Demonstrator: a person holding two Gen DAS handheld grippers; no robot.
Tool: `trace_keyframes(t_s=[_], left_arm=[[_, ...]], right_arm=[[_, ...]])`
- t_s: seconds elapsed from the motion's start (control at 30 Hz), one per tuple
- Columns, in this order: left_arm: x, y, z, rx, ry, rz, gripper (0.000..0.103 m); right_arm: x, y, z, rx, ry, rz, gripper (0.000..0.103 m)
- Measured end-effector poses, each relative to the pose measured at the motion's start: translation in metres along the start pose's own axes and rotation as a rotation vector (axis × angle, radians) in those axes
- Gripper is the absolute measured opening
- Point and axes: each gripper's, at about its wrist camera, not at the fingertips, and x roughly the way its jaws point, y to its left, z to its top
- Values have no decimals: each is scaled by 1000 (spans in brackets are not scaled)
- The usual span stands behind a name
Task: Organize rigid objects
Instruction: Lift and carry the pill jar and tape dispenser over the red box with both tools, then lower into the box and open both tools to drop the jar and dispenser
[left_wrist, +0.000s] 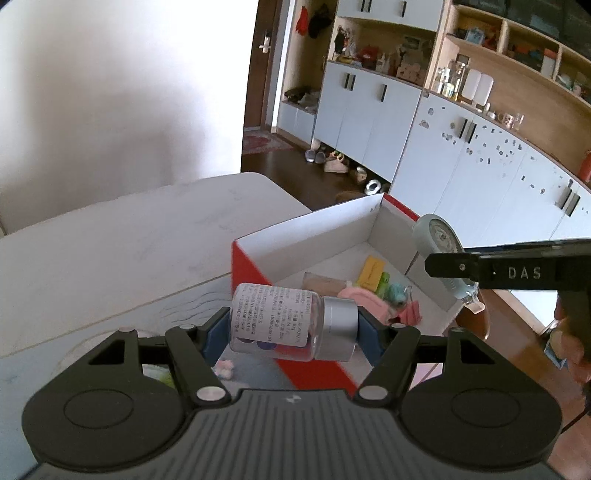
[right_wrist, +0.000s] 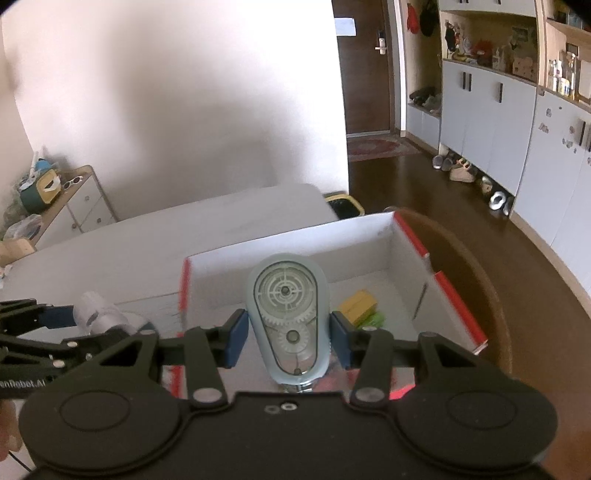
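Note:
My left gripper (left_wrist: 293, 326) is shut on a clear bottle (left_wrist: 273, 321) with a white printed label and a silver cap, held sideways just above the near corner of the red and white box (left_wrist: 255, 273). My right gripper (right_wrist: 286, 334) is shut on a pale blue correction tape dispenser (right_wrist: 288, 317) with see-through gears, held upright over the box (right_wrist: 458, 306). The dispenser (left_wrist: 439, 240) and the right gripper's finger also show at the right of the left wrist view. The bottle (right_wrist: 98, 314) shows at the left of the right wrist view.
Inside the box lie a yellow block (left_wrist: 371, 273), green, pink and teal small items (left_wrist: 388, 295) and a tan piece. The box stands on a white table (left_wrist: 129, 240). A small pink thing (left_wrist: 225, 367) lies on the table below the left gripper. A brown chair back (right_wrist: 491, 295) curves right of the box.

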Motion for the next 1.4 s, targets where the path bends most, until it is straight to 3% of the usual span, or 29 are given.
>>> trace_keyframes(t_s=[0.17, 0.67, 1.1, 1.4], left_arm=[[30, -12, 17, -29, 28, 8, 70], [121, -59, 62, 37, 80, 30, 70], [195, -76, 68, 17, 195, 35, 70], [224, -87, 64, 61, 244, 41, 70]], right_arm=[[17, -24, -1, 2, 18, -19, 47], [60, -63, -4, -60, 114, -24, 47], [83, -55, -15, -126, 193, -5, 47], [88, -53, -17, -119, 211, 2, 47]])
